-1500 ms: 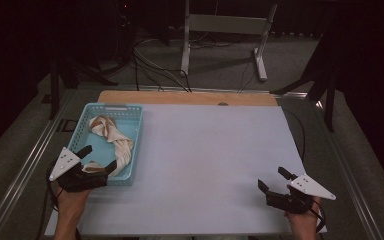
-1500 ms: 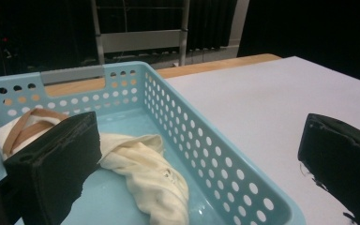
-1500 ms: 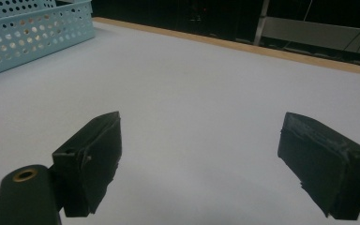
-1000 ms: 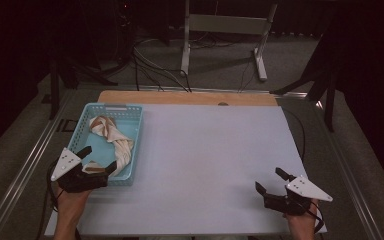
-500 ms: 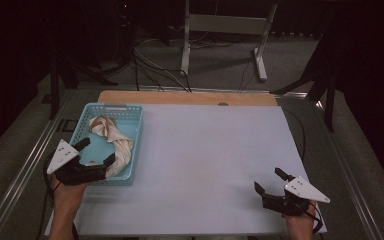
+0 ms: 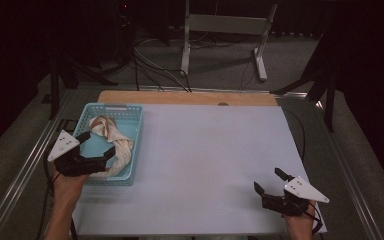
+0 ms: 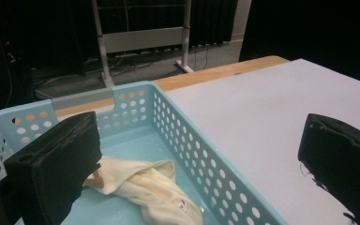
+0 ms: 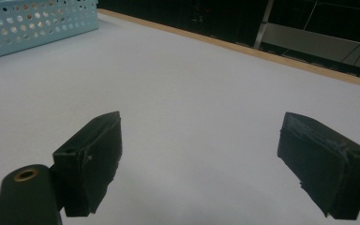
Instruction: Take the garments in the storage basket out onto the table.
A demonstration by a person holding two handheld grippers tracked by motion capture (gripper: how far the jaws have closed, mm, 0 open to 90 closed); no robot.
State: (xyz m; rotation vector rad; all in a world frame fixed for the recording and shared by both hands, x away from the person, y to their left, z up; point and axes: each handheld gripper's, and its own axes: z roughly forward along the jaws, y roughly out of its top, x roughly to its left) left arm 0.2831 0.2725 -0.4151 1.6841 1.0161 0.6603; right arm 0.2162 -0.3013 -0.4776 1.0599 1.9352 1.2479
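My left gripper (image 6: 99, 149), jaws spread wide and holding nothing, hangs over the near end of the blue basket (image 6: 130, 111), one jaw above the cream cloth (image 6: 114, 142) lying twisted inside it, the other out past the basket's perforated side wall. My right gripper (image 6: 269, 181), equally wide and empty, rests low over the bare white table (image 6: 210, 145), well apart from the basket. Likely fault – closing from here, I judge, would pinch the wall with the cloth, or drag the light basket along
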